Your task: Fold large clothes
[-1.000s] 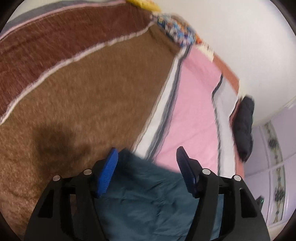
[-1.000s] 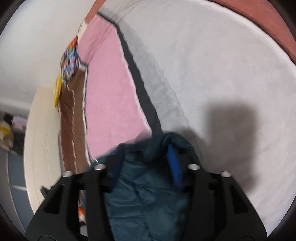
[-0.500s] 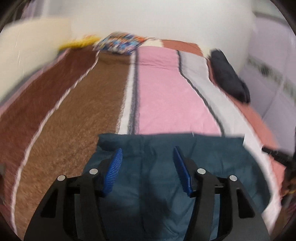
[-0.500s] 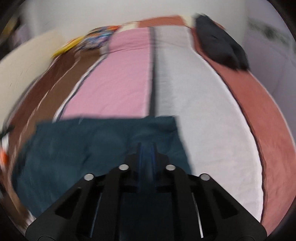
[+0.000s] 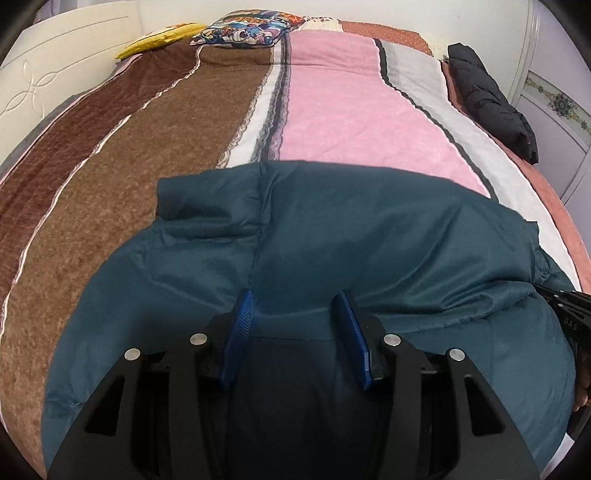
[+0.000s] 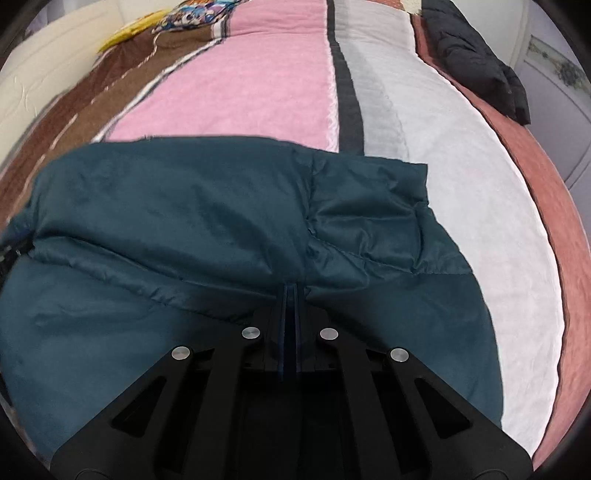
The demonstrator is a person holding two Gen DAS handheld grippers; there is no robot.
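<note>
A large dark teal padded jacket of smooth quilted fabric (image 5: 332, 236) is lying across the near end of a bed covered by a striped fleece blanket in brown, pink, grey and rust bands (image 5: 354, 110). Taking the jacket as the landmark: the blanket's brown bands are running out beyond its left part, the pink band is stretching away behind its middle, and the grey and rust bands are showing past its right edge. Well beyond it, by the far right side of the bed, a black puffy garment (image 5: 487, 99) is lying in a heap, and at the far end a colourful cartoon-print pillow (image 5: 251, 29) is sitting beside a yellow cushion (image 5: 162, 35). The left gripper (image 5: 297, 325) is hovering over the near part of the jacket with its blue pads apart and closing in; a raised ridge of teal fabric is sitting between them, but the pads are not yet pressing on it. The right gripper (image 6: 291, 295) is clenched, its pads meeting, and whether a thin fold of the jacket is caught between them cannot be told. The jacket is looking doubled over, its far edge forming a fairly straight line, so at least one fold seems made; it is staying broad and puffy, so further folding and flattening probably remain.
</note>
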